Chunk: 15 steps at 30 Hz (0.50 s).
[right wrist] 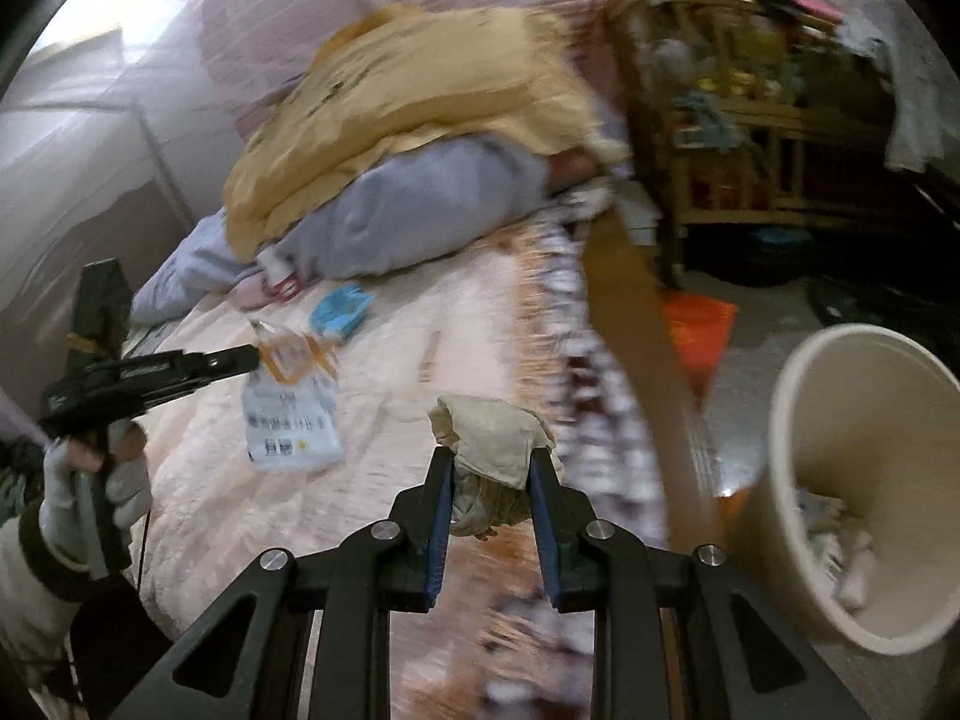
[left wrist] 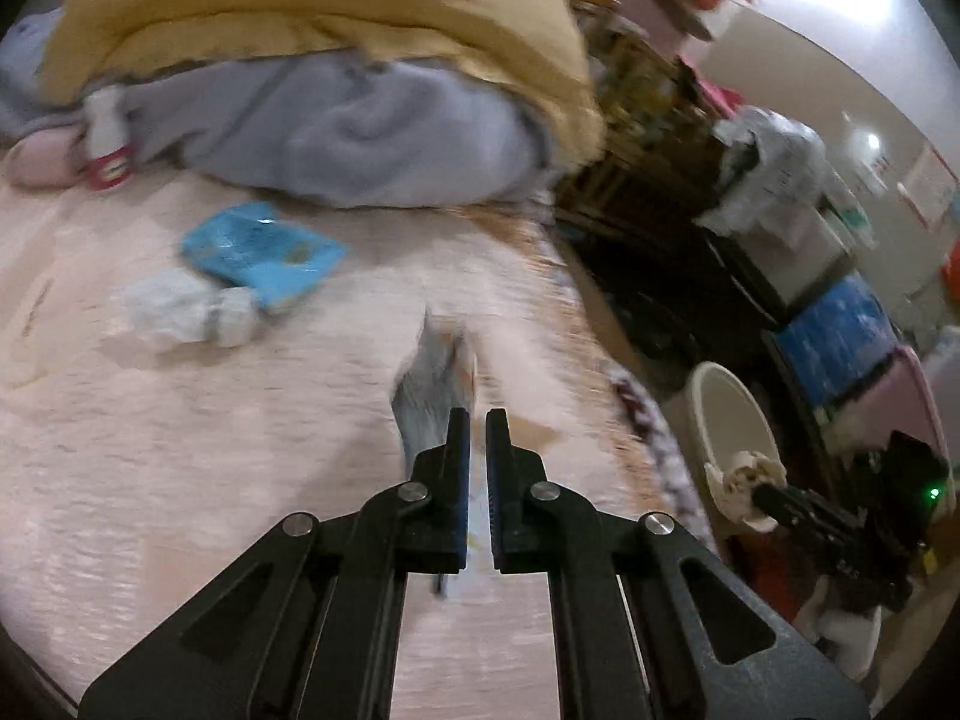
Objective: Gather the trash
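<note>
Right tool (right wrist: 489, 459) pinches a crumpled wad (right wrist: 492, 426) above the bed (right wrist: 198, 516) edge; the bin (right wrist: 864, 480) lies to its right and lower, mouth tilted toward the tool. Left tool (left wrist: 478, 420), pressed together on a flat packet (right wrist: 291, 414) by its top edge, packet hanging long axis down, sits farther from the bin; right hand likely drops first

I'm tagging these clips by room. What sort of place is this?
Most likely a lived-in bedroom: a bed with a pink fleece cover, piled yellow and grey bedding, and a cluttered wooden shelf beside it.
</note>
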Available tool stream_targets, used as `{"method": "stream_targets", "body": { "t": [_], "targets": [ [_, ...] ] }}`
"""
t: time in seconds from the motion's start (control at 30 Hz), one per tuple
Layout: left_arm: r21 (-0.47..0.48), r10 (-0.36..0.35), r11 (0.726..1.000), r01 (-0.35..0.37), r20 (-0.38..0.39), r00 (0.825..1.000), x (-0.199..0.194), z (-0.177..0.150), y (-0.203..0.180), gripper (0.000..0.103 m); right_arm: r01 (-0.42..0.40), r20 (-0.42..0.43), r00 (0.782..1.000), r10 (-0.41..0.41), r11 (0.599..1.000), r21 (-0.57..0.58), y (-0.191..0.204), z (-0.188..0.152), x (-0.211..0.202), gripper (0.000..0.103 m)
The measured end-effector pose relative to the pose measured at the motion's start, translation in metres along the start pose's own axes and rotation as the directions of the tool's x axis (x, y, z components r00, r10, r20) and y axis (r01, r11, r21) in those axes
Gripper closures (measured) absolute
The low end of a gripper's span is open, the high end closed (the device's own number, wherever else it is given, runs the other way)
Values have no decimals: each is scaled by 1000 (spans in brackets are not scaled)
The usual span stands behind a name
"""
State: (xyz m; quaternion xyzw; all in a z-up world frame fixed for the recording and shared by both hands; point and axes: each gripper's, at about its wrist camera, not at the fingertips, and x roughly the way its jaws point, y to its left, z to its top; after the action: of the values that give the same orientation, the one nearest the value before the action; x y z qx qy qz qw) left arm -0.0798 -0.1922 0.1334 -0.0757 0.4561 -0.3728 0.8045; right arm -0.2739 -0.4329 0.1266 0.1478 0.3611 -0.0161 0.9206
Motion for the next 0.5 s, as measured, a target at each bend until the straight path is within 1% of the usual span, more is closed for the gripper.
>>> {"method": "stream_targets", "body": {
  "t": [0.1,0.2,0.23,0.33,0.37,0.4,0.43,0.47,0.5],
  "targets": [
    [12,-16,1000,16,-23,1000,13,-3,-21,101,32,19,999,-32,999,27,-25,-4,-20,80],
    [26,-6,1000,8,-55,998,28,-10,-38,100,41,37,998,-43,998,43,-40,-8,-34,80],
    [32,9,999,-8,-57,998,32,-10,-40,100,44,39,998,-46,998,52,-46,-10,-37,80],
    [69,100,993,-98,-25,995,35,-10,-39,99,29,37,999,-31,997,68,-54,-12,-38,80],
    [80,114,991,-111,-27,993,36,-10,-35,95,21,37,999,-24,997,70,-55,-13,-37,80],
    [91,129,988,-126,-30,991,38,-9,-30,79,17,37,999,-20,998,68,-55,-14,-36,80],
    [98,162,982,-159,-18,987,38,-9,-23,66,11,32,999,-13,998,64,-54,-14,-34,80],
    [96,203,975,-202,4,979,37,-9,-15,42,8,29,1000,-10,998,62,-54,-15,-33,80],
    [87,233,968,-234,28,972,36,-9,-7,36,2,27,1000,-3,998,61,-53,-15,-30,80]
  ]
}}
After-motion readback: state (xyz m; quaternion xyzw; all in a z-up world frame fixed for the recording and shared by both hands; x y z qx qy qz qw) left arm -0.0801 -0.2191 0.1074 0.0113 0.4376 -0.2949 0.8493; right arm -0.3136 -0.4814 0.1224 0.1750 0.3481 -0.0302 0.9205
